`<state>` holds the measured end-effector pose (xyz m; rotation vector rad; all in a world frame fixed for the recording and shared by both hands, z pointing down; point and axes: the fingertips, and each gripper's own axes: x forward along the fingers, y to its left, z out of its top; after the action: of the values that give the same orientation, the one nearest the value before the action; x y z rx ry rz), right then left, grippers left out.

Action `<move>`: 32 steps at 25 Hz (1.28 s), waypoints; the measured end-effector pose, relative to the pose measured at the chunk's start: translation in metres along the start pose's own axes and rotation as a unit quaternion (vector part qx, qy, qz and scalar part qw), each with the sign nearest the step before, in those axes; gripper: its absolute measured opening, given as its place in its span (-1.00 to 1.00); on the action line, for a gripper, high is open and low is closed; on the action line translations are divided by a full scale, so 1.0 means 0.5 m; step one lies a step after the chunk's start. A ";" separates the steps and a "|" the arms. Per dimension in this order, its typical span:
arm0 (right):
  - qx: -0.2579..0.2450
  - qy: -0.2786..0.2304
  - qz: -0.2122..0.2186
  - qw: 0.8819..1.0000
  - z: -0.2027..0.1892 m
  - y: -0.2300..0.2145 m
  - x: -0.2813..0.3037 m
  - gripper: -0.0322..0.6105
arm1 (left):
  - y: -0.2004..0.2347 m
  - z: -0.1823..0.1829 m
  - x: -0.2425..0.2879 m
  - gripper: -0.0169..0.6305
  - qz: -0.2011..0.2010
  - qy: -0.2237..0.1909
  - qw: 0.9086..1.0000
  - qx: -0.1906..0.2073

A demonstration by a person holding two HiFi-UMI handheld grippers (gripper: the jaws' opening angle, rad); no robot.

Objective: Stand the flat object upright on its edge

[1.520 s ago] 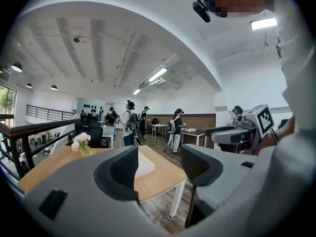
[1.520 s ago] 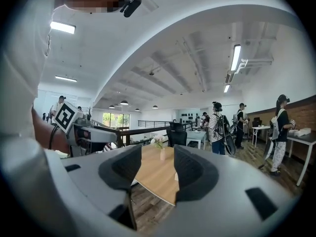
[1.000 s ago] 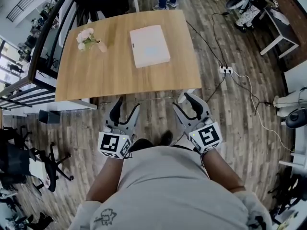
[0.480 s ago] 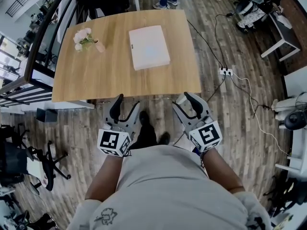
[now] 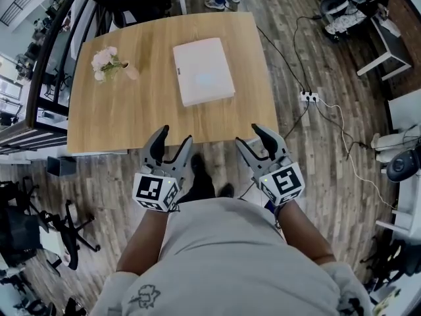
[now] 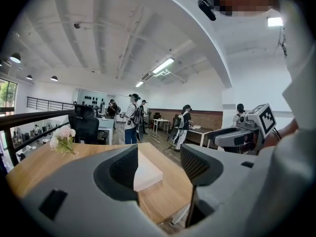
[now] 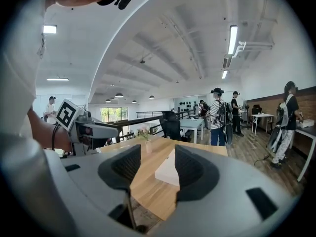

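Observation:
A flat white box [image 5: 202, 70] lies face down on the wooden table [image 5: 131, 104], towards its far right part; it also shows past the jaws as the white box [image 6: 147, 172] and the box [image 7: 168, 170] in the two gripper views. My left gripper [image 5: 173, 138] hangs at the table's near edge, open, nothing between its jaws. My right gripper [image 5: 250, 135] is level with it near the table's right corner, also open and empty. Both are well short of the box.
A small vase of pale flowers [image 5: 108, 64] stands at the table's far left. A power strip and cables [image 5: 309, 97] lie on the floor to the right. People [image 6: 132, 117] stand beyond the table, and a black office chair [image 5: 26, 219] is at the left.
Both grippers have moved forward from over the floor up to the table's near edge. The box and the vase lie as before.

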<state>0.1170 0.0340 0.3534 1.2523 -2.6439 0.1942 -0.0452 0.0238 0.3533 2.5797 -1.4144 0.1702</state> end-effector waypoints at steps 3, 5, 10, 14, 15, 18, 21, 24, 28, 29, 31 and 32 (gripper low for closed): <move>0.008 0.011 -0.001 1.000 0.001 -0.017 0.053 -0.21 | 0.035 0.002 0.036 -0.14 -0.011 0.005 1.000 -0.002; 0.011 0.017 0.000 1.000 0.005 -0.025 0.095 -0.21 | 0.060 0.001 0.058 -0.13 -0.020 0.011 1.000 -0.003; 0.014 0.026 -0.002 1.000 0.020 -0.037 0.194 -0.21 | 0.138 0.003 0.100 -0.12 -0.032 0.022 0.999 -0.010; 0.021 0.037 -0.008 0.999 0.021 -0.048 0.257 -0.21 | 0.192 -0.005 0.130 -0.12 -0.046 0.035 0.998 -0.020; 0.022 0.040 -0.009 0.999 0.020 -0.051 0.269 -0.21 | 0.201 -0.010 0.137 -0.12 -0.051 0.039 0.998 -0.025; 0.028 0.046 -0.013 0.999 0.015 -0.058 0.301 -0.20 | 0.221 -0.026 0.157 -0.12 -0.065 0.051 0.996 -0.033; 0.034 0.054 -0.013 0.998 0.004 -0.061 0.325 -0.20 | 0.239 -0.043 0.173 -0.12 -0.070 0.061 0.995 -0.037; 0.040 0.065 -0.012 0.997 -0.009 -0.073 0.340 -0.20 | 0.248 -0.055 0.190 -0.12 -0.073 0.070 0.994 -0.044; 0.045 0.072 -0.009 0.996 -0.019 -0.103 0.361 -0.20 | 0.262 -0.061 0.216 -0.12 -0.067 0.077 0.994 -0.047; 0.046 0.075 -0.006 0.996 -0.022 -0.113 0.367 -0.20 | 0.265 -0.063 0.224 -0.12 -0.065 0.078 0.994 -0.049; 0.047 0.085 0.004 0.995 -0.032 -0.131 0.380 -0.19 | 0.271 -0.067 0.241 -0.11 -0.061 0.083 0.993 -0.054; 0.047 0.090 0.009 0.995 -0.038 -0.141 0.388 -0.18 | 0.276 -0.069 0.250 -0.11 -0.057 0.086 0.993 -0.055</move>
<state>0.0541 -0.1516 0.4212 1.1782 -2.5176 0.4195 -0.0948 -0.1434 0.4270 2.4806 -1.1800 0.2825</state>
